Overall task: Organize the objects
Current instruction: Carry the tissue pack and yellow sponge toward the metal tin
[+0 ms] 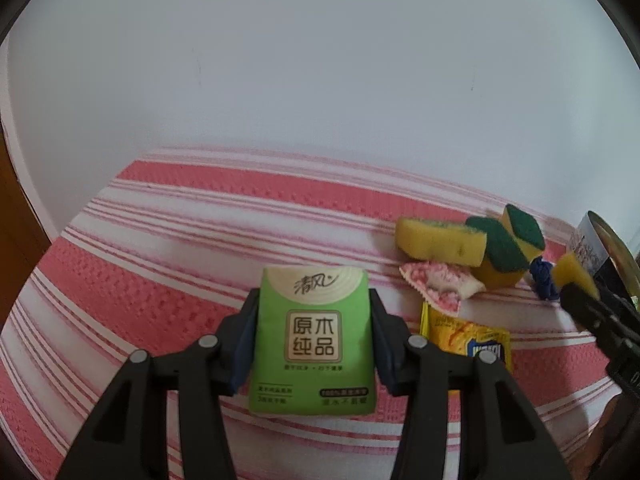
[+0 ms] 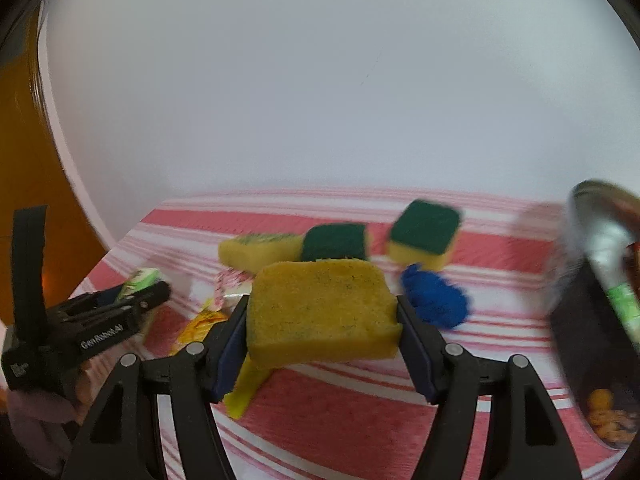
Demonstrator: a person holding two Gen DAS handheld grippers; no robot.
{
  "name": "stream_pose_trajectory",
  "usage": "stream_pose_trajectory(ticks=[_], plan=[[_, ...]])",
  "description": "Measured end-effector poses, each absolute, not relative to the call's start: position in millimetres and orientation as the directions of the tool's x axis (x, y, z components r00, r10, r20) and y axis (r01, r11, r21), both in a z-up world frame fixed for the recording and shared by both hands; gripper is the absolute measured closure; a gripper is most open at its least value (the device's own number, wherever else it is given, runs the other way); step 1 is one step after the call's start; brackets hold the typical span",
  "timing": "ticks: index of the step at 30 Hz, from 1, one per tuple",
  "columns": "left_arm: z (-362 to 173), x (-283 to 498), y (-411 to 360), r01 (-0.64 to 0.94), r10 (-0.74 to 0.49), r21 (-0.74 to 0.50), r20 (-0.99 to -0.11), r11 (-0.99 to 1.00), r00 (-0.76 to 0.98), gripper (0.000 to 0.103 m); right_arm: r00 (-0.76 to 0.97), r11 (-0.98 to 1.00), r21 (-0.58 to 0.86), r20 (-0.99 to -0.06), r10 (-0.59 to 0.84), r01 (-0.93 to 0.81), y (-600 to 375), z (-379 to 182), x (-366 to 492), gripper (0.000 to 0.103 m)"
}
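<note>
Green tissue pack (image 1: 311, 340): held upright between the left gripper (image 1: 313, 334) pads, jaws closed down on its two side edges; its lower corners sit in front of the finger bases, over the red-and-white striped cloth (image 1: 160, 240).

Yellow sponge (image 2: 322, 310): clamped flat between the right gripper (image 2: 320, 338) pads at a middling width, raised clear of the cloth; its underside is hidden. In the left wrist view only one corner of it shows, at the right edge.

Hard to read: right wrist view is motion-blurred. A dark round tin (image 2: 600, 320) is cut off at the right rim, contents unclear. Yellow sachet (image 1: 466, 334) partly hidden behind the left fingers; pink-patterned wrapper (image 1: 436, 280) lies partly under the sponge pile (image 1: 472, 240). Blue crumpled item (image 2: 434, 296) just beyond the held sponge, identity unclear.

Both grippers point downward toward the cloth, the left one low beside the right.
</note>
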State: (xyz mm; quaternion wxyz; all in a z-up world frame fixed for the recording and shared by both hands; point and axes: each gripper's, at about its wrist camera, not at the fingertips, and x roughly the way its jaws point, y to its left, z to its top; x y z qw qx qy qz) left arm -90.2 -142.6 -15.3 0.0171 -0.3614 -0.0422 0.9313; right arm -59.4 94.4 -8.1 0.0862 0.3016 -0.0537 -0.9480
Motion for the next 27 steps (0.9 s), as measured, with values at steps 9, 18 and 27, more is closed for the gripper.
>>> stream_pose_trajectory(ticks=[9, 18, 27], plan=[[0, -77, -133, -0.037, 0.09, -0.105, -0.559, -0.994, -0.825, 0.054, -0.852, -0.993, 0.106, -0.514, -0.1, 0.052, 130, 5, -29, 0.033], [8, -49, -116, -0.026, 0.072, -0.1, -0.498, -0.995, -0.864, 0.054, -0.866, -0.992, 0.118, -0.493, -0.088, 0.033, 146, 7, -19, 0.033], [16, -28, -69, -0.096, 0.139, -0.112, -0.478, -0.989, -0.867, 0.054, -0.892, -0.997, 0.071, -0.448, -0.053, 0.023, 163, 17, -2, 0.033]])
